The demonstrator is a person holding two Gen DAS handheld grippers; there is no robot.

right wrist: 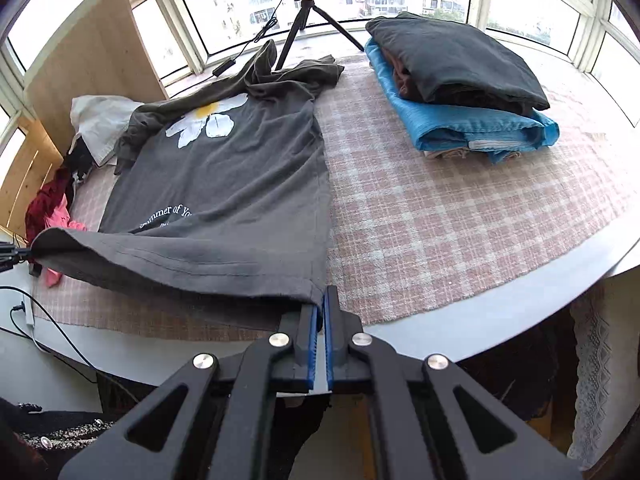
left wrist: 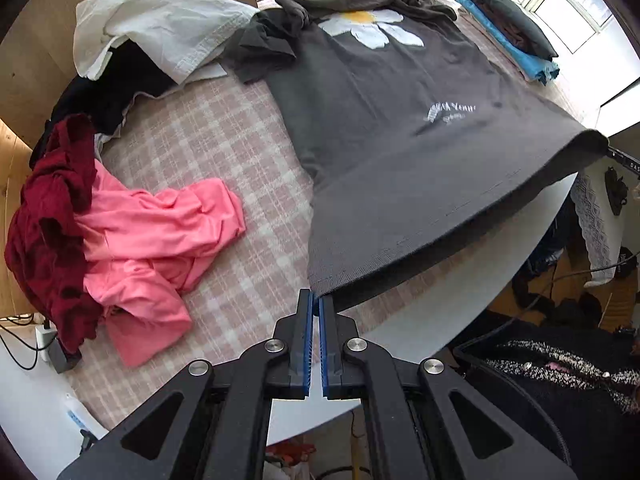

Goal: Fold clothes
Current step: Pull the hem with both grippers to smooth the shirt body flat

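A dark grey T-shirt (left wrist: 392, 120) with a white daisy print lies spread on the pink checked tablecloth (left wrist: 208, 148), its hem lifted off the cloth. My left gripper (left wrist: 316, 300) is shut on the hem's left corner. In the right wrist view the same T-shirt (right wrist: 232, 184) stretches away to the left, and my right gripper (right wrist: 322, 300) is shut on the hem's right corner. The hem hangs taut between the two grippers. The shirt's sleeves and collar are bunched at the far end.
A heap of pink (left wrist: 160, 240), dark red (left wrist: 48, 220), black and white (left wrist: 160, 24) clothes lies at the left. Folded garments, black on blue (right wrist: 460, 92), are stacked at the right. A ring-light tripod (right wrist: 304, 20) stands by the window. The table's white edge (right wrist: 500, 308) curves near me.
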